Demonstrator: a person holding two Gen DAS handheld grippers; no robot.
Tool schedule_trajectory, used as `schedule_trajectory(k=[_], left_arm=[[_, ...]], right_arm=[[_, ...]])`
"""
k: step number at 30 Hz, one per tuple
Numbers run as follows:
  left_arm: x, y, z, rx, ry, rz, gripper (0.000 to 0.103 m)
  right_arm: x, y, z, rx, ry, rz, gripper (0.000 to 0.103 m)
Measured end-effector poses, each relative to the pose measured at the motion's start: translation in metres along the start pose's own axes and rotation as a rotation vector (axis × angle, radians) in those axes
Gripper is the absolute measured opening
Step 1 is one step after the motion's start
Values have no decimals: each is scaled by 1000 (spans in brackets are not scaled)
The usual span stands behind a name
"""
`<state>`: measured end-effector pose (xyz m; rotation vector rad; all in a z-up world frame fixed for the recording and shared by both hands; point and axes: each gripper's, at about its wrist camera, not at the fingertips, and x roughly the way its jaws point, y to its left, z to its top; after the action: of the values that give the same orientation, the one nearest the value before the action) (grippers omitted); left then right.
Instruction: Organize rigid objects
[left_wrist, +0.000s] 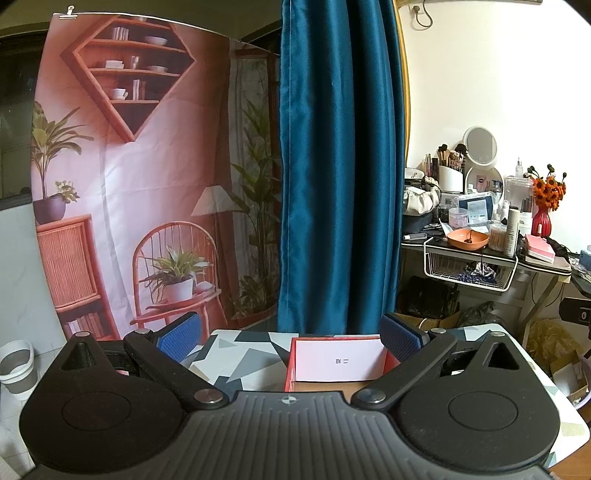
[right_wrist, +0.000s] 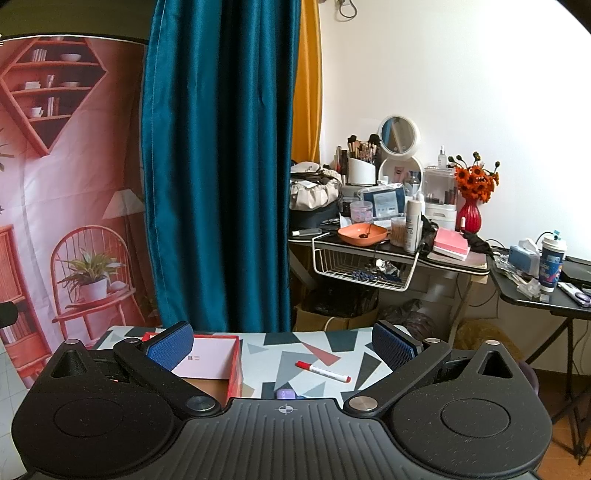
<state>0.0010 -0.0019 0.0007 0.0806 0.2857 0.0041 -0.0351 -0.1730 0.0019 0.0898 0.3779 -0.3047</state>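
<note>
Spread fingers (left_wrist: 181, 338) over red box (left_wrist: 332, 363)

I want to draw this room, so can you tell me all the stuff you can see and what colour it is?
Box: one, red, open, white card inside, left on the patterned table.
Marker: one, white with red ends, lying flat right of the box.
Small purple thing: one, near table edge, mostly hidden.
Table: one, grey, white, red triangles.
Curtain: one, teal, behind the table.
Backdrop: one, pink, printed furniture, left.
Vanity desk: one, dark, cluttered, right.
Vase: one, red, orange flowers, on desk.
Bowl: one, orange, on desk.
Left gripper: black, blue pads, open.
Right gripper: black, blue pads, open.
</note>
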Motion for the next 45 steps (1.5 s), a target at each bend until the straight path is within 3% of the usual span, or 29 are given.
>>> schedule_trajectory(k=[45], left_arm=[[0,2,-1,-29,-11,-2,103]], right_arm=[[2,4,-4,-6,-5,-2,103]])
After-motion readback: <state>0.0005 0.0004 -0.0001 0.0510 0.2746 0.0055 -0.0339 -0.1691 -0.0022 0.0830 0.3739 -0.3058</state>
